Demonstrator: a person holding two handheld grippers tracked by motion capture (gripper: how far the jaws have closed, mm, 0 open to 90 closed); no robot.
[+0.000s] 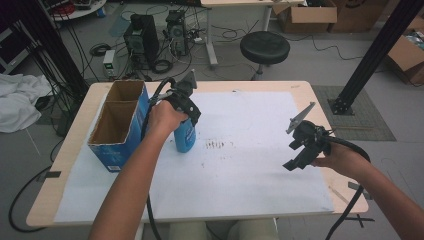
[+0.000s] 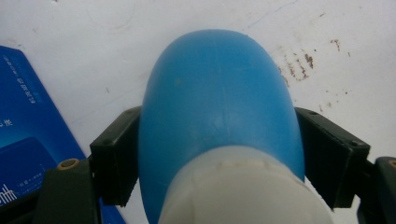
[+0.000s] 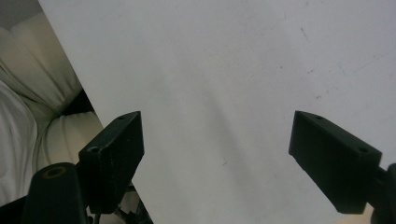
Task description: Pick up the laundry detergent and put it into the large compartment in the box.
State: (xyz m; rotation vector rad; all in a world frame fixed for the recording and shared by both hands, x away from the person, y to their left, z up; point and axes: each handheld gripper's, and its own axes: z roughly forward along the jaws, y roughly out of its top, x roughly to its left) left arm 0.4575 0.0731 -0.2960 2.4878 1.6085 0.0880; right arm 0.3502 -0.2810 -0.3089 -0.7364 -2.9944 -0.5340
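A blue bottle (image 1: 184, 138) stands upright on the white sheet (image 1: 250, 175), just right of an open blue cardboard box (image 1: 120, 125). My left gripper (image 1: 186, 125) comes down on it from above. In the left gripper view its two black jaws press flat against both sides of the blue bottle (image 2: 219, 93), just past the pale neck (image 2: 243, 191). My right gripper (image 1: 296, 156) hovers over the sheet's right side. In the right gripper view, the right gripper (image 3: 233, 158) holds its jaws wide apart, with bare white sheet between them.
The blue box (image 2: 23, 140) has two open compartments and lies close to the bottle's left. Brown specks (image 1: 216, 145) mark the sheet's middle. Beyond the table are a black stool (image 1: 265, 47), computer towers (image 1: 142, 37) and cardboard boxes (image 1: 305, 15).
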